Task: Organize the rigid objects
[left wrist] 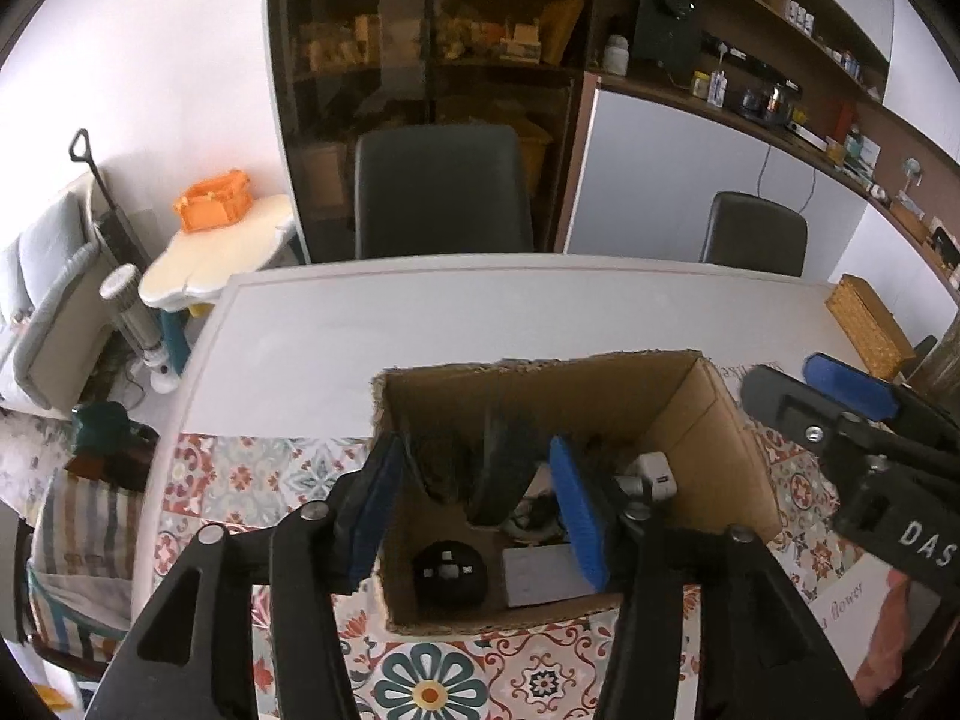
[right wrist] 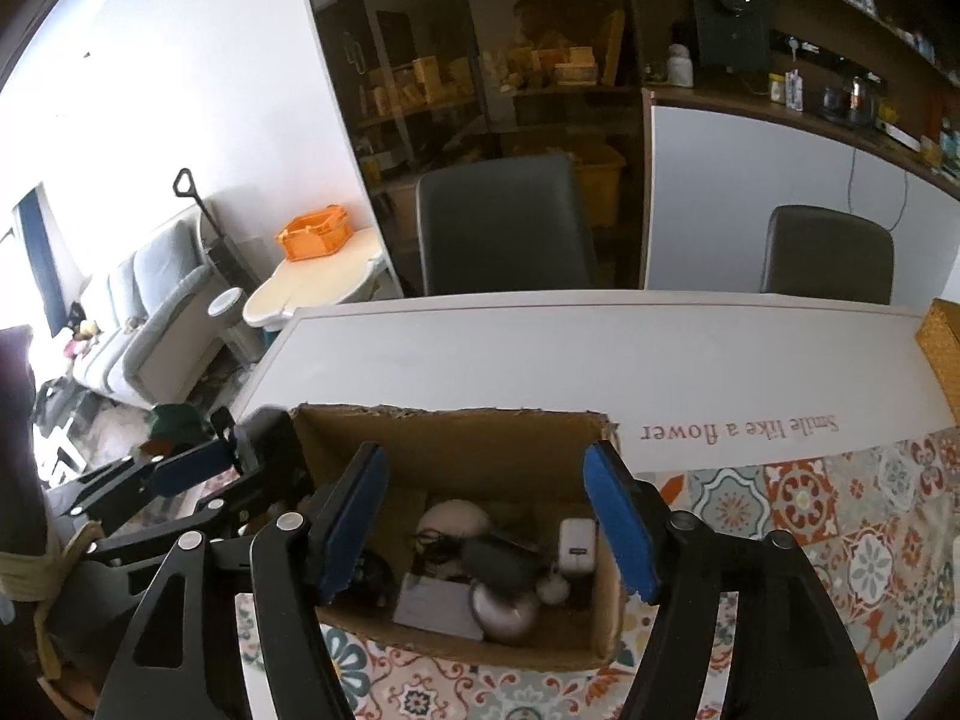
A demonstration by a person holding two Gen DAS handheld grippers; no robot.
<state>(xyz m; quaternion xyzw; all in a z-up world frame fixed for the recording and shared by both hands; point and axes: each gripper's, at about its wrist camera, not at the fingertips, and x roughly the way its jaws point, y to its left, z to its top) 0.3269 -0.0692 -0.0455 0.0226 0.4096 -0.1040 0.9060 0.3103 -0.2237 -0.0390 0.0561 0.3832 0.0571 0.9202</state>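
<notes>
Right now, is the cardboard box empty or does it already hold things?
Not empty. The open-topped cardboard box holds a white charger, a round black item, a white card and tangled cables.

We're in a home, a dining and living area by the look of it: a white table (left wrist: pixel 480 324) with a patterned tile-print cloth (right wrist: pixel 840 516), two dark chairs (left wrist: pixel 441 192) pulled up, a grey sofa (right wrist: pixel 150 300) off left, and wooden shelves (left wrist: pixel 780 90) crowded with jars and household bits.
</notes>
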